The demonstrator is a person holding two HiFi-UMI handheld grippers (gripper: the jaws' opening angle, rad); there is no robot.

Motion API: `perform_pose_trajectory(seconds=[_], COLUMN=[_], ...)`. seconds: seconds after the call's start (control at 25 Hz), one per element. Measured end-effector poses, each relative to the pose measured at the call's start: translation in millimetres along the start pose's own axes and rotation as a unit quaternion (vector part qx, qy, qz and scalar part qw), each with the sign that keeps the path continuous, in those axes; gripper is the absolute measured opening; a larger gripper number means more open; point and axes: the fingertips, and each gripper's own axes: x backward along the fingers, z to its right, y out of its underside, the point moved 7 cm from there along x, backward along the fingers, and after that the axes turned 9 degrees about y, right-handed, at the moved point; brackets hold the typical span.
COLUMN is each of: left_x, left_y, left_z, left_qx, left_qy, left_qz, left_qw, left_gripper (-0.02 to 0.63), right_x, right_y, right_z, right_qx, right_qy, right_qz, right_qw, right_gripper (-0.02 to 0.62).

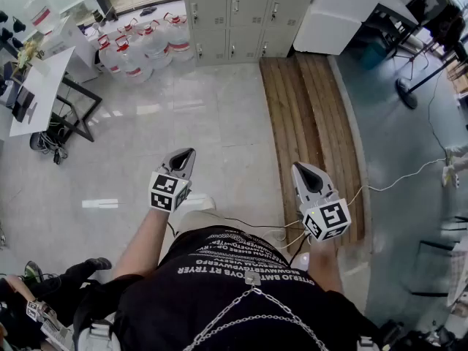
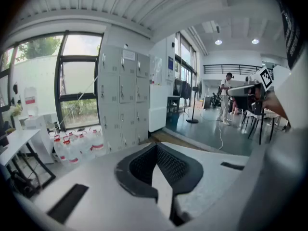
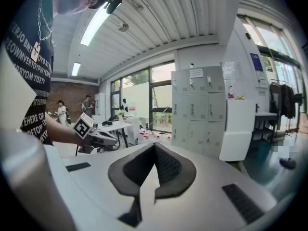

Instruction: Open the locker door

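Locker [image 1: 234, 9]: standing shut against the far wall, grey metal doors forming a flat grid, well apart from both grippers.
Left gripper [image 1: 187, 154]: pointing forward, black ribbed pads [image 2: 169, 165] pressing together on nothing.
Right gripper [image 1: 300, 170]: pointing the same way, jaws meeting at the tip, pinching nothing.
Water jugs [image 1: 135, 50]: clustering left of the locker, clear plastic, red caps.
Floor [image 1: 190, 130]: gleaming pale tile beside wooden slats [image 1: 311, 123], the slats showing plainly in head view alone.
Balcony railing [image 2: 226, 69]: appearing in left gripper view only.

Lockers [image 1: 241, 13] ahead, jugs [image 1: 139, 46] left — planks [image 1: 311, 115] before them
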Motion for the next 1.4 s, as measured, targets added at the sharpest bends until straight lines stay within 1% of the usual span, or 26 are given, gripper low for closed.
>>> perform_pose_trajectory(seconds=[0.12, 0.2, 0.32, 0.4, 0.6, 0.76, 0.88, 0.96, 1.04, 1.16, 1.28, 1.4], left_x=[23.3, 35.9, 48.3, 49.3, 46.1, 44.6, 45.4, 46.5, 46.8, 44.3, 36.8, 30.7], left_y=[-54.0, -83.0, -108.6, -116.9, -123.7, -119.1, -121.5, -125.4, -127.5, -128.2, -129.2, -126.4], left_z=[-6.6, -18.2, -45.2, -63.2, -94.1, -115.1, -126.4, -135.4, -142.5, -148.7, -149.0, -139.0], left_qx=[-0.044, -0.078, -0.121, -0.134, -0.130, -0.123, -0.117, -0.121, -0.122, -0.123, -0.124, -0.119], left_qy=[0.000, 0.003, -0.001, -0.003, 0.004, 0.014, 0.021, 0.021, 0.027, 0.039, 0.045, 0.053], left_qz=[0.045, 0.071, 0.090, 0.094, 0.102, 0.093, 0.104, 0.116, 0.119, 0.114, 0.113, 0.108], left_qw=[0.9980, 0.9944, 0.9885, 0.9865, 0.9863, 0.9879, 0.9874, 0.9856, 0.9851, 0.9850, 0.9848, 0.9856], left_gripper=[0.005, 0.005, 0.005, 0.005, 0.005, 0.005, 0.005, 0.005, 0.005, 0.005, 0.005, 0.005], right_x=[-37.1, -61.6, -94.7, -110.9, -135.2, -149.2, -152.0, -155.6, -155.7, -148.6, -136.5, -119.4], right_y=[-33.8, -53.6, -74.4, -80.7, -84.1, -84.5, -84.7, -87.7, -94.3, -100.1, -93.2, -83.9], right_z=[-23.0, -35.7, -52.5, -60.1, -69.0, -73.7, -73.4, -73.1, -75.3, -78.3, -73.4, -65.2], right_qx=[0.013, 0.014, 0.021, 0.025, 0.007, -0.013, -0.011, -0.007, -0.008, -0.010, -0.012, -0.028], right_qy=[-0.027, -0.030, -0.029, -0.027, -0.012, 0.008, 0.014, 0.023, 0.032, 0.044, 0.057, 0.071], right_qz=[0.027, 0.039, 0.047, 0.045, 0.036, 0.024, 0.015, 0.018, 0.022, 0.021, 0.012, 0.004], right_qw=[0.999, 0.999, 0.998, 0.998, 0.999, 1.000, 1.000, 1.000, 0.999, 0.999, 0.998, 0.997], right_gripper=[-0.003, -0.003, -0.003, -0.003, -0.003, -0.003, -0.003, -0.003, -0.003, -0.003, -0.003, -0.003])
